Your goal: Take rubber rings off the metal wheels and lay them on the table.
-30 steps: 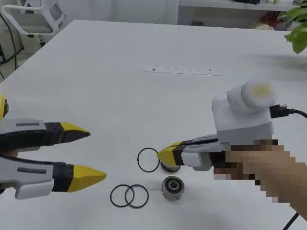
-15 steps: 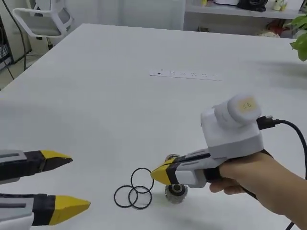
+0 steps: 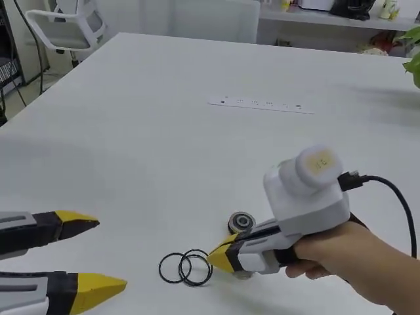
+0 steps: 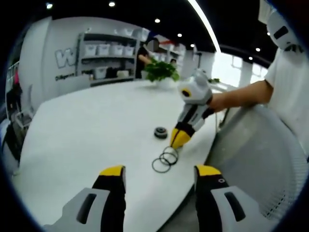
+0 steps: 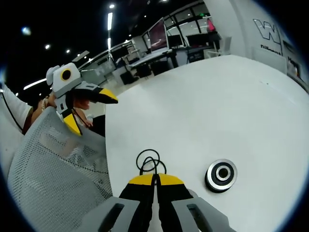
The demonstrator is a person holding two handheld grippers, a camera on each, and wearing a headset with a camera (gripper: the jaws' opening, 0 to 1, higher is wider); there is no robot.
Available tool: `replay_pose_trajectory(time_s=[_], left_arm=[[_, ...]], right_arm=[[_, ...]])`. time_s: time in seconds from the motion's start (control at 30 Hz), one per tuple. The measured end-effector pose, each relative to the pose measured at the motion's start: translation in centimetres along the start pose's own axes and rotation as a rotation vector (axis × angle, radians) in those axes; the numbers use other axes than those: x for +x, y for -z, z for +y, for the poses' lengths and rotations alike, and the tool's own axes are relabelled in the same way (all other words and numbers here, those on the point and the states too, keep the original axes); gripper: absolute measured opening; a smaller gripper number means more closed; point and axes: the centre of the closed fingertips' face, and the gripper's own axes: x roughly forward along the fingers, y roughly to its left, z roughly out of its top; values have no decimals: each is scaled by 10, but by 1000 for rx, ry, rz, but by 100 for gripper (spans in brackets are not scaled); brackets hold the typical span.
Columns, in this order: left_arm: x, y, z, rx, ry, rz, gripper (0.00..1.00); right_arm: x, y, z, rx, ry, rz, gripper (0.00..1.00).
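Looking along the right tool (image 5: 155,180), closed tips reach the rubber rings (image 5: 150,162).

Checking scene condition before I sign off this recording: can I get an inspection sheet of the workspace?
Surface: white table.
Job's things: black rubber rings lying overlapped on the table; metal wheel lying flat close by.
Clutter: flat white strip farther across the table.
Grippers: left gripper, jaws open, apart from the rings; right gripper, jaws shut, tips at the rings.
Cables: black cable from the right gripper.
Surroundings: office chair, plant.
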Motion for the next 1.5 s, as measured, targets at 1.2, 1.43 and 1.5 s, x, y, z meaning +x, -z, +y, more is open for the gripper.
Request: replay_pose_trajectory(time_s=[1.2,1.43,1.5], left_arm=[[1,-19,6,23,-8,-17,58],[2,-47,9,105,-11,-51,56],[3,-55,9,125,-4,-61,57]], right_arm=[[-43,-30,-55,53,165,-187,10],[-49,-10,-77,95,217,-164,14],[-50,-6,-82,103,227,-157,14]])
